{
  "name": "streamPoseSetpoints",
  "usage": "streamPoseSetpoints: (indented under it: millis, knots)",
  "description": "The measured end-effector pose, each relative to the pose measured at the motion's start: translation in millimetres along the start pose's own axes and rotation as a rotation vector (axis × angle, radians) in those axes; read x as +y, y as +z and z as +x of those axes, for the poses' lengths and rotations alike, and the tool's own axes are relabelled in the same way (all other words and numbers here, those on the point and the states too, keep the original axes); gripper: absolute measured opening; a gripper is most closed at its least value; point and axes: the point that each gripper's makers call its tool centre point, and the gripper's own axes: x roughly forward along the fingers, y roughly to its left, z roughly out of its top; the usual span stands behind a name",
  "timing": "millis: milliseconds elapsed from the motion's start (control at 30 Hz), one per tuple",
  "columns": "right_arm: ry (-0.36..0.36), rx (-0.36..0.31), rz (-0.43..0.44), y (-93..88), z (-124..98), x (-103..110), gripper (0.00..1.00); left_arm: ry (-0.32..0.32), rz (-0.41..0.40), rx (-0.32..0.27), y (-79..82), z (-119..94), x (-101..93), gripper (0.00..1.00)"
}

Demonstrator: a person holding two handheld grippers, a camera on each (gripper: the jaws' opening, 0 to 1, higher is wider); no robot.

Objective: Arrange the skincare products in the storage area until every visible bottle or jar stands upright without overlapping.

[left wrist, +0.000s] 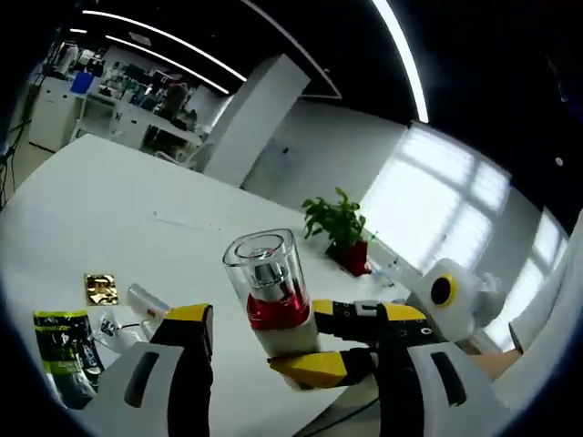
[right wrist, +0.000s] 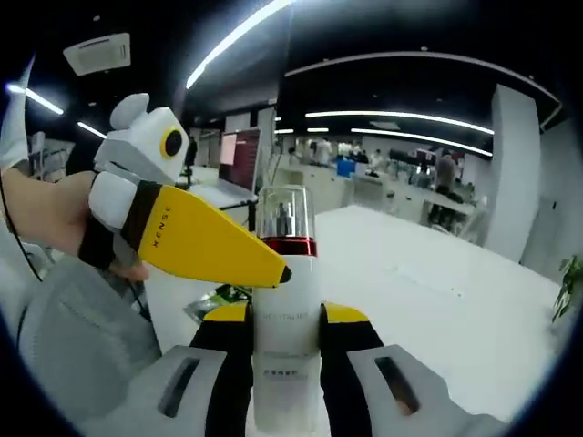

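Our two hand-held grippers: white shells, black arms, yellow tips.

In the right gripper view, our right hand-held gripper (right wrist: 285, 337) rises at 6 o'clock; our left hand-held gripper (right wrist: 205, 238), at 9 o'clock, carries faint lettering on its long yellow finger (right wrist: 214, 244), beside our grey sleeve (right wrist: 68, 341). In the left gripper view, our left hand-held gripper (left wrist: 250, 350) has dark oval slots in its white shells.

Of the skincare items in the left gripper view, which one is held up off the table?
The white bottle with the red collar and clear cap; the right gripper holds it upright, while the small clear tube lies on the white table.
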Motion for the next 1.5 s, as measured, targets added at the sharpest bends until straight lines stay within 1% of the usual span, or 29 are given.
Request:
streamPoseSetpoints:
  millis: [33,100,267,533,667,733,800,933,1000,1067,1200,1233,1267,1300,1400,1433,1467,1500]
  knots:
    - [-0.004,-0.001,0.004,0.0,0,0,0.26,-0.002,-0.005,0.002,0.4,-1,5.7,0.64]
    - [-0.007,-0.001,0.008,-0.1,-2,-1,0.26,0.0,-0.006,0.007,0.1,-1,10.0,0.63]
    - [-0.021,-0.008,0.0,1.7,-5,-2,0.26,0.003,-0.021,0.02,-3.8,1,17.2,0.6]
    - [-0.037,-0.008,-0.003,0.3,-9,-3,0.26,-0.026,-0.013,0.031,-2.5,11,10.4,0.55]
    - [-0.034,-0.005,-0.001,-2.6,-9,-3,0.26,-0.041,0.01,0.035,-3.6,17,4.8,0.52]
    - [-0.033,0.0,-0.004,-5.0,-8,-2,0.26,-0.028,0.037,0.035,-5.4,20,7.2,0.48]
    - [-0.029,0.009,-0.007,-6.9,-8,0,0.26,-0.027,0.042,0.043,-7.6,22,9.3,0.44]
    - [-0.028,0.018,-0.015,-9.5,-8,1,0.26,-0.019,0.062,0.038,-7.6,26,11.6,0.38]
    - [-0.031,0.019,-0.016,-10.0,-8,1,0.26,-0.013,0.073,0.039,-8.2,27,13.6,0.33]
    - [-0.036,0.023,-0.014,-11.4,-8,0,0.26,-0.011,0.082,0.033,-8.1,28,13.1,0.31]
    - [-0.046,0.026,-0.004,-14.8,-8,-3,0.26,0.001,0.102,0.03,-8.3,32,14.5,0.31]
    - [-0.049,0.026,0.0,-15.5,-9,-5,0.26,-0.011,0.089,0.031,-8.9,32,11.9,0.3]
    - [-0.051,0.025,0.001,-15.3,-9,-5,0.26,-0.035,0.097,0.028,-8.0,33,7.5,0.28]
    - [-0.054,0.019,0.007,-14.4,-10,-6,0.27,-0.041,0.116,0.029,-7.0,34,5.3,0.27]
    - [-0.052,-0.006,0.062,-13.3,-12,-9,0.27,-0.064,0.116,0.043,-4.5,37,2.6,0.26]
    - [-0.039,-0.014,0.078,-13.5,-12,-9,0.27,-0.075,0.117,0.048,-4.2,38,1.8,0.26]
    - [-0.033,-0.026,0.12,-13.2,-14,-9,0.27,-0.086,0.12,0.053,-4.2,39,0.4,0.26]
    - [-0.035,-0.028,0.107,-13.4,-16,-9,0.28,-0.099,0.127,0.056,-3.7,40,-1.7,0.25]
